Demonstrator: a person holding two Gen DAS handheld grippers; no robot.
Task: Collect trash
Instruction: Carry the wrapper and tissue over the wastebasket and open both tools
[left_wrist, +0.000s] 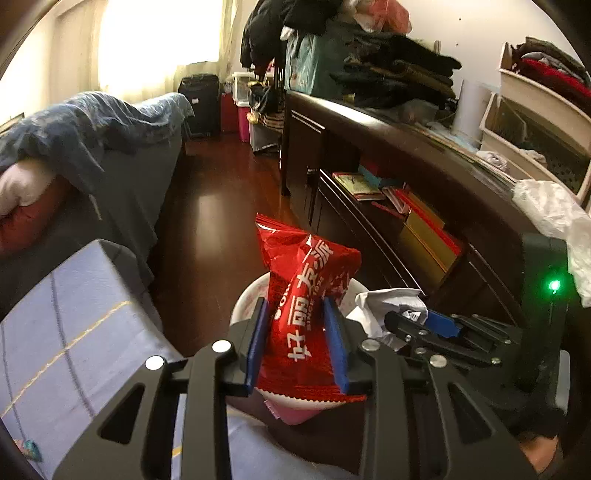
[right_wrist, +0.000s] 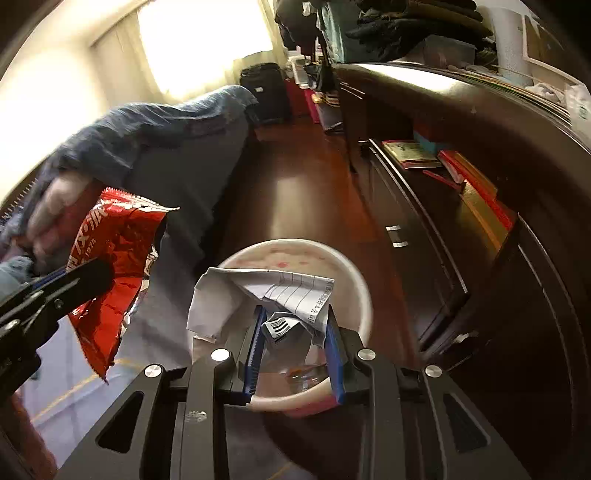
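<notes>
Bedroom floor, bin (right_wrist: 354, 280) below | left gripper (left_wrist: 297, 336) pinches light, crinkly, slippery red wrapper (left_wrist: 306, 295) mid-body | right gripper (right_wrist: 293, 341) clamps soft, light crumpled paper (right_wrist: 266, 295), best taken at its folds

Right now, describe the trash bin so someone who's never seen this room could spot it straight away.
Find the long dark wooden cabinet along the right side of the room, facing the bed. On the reddish wood floor between them stands a small round white bin. It alone is pale and round, with crumpled paper over it.
</notes>
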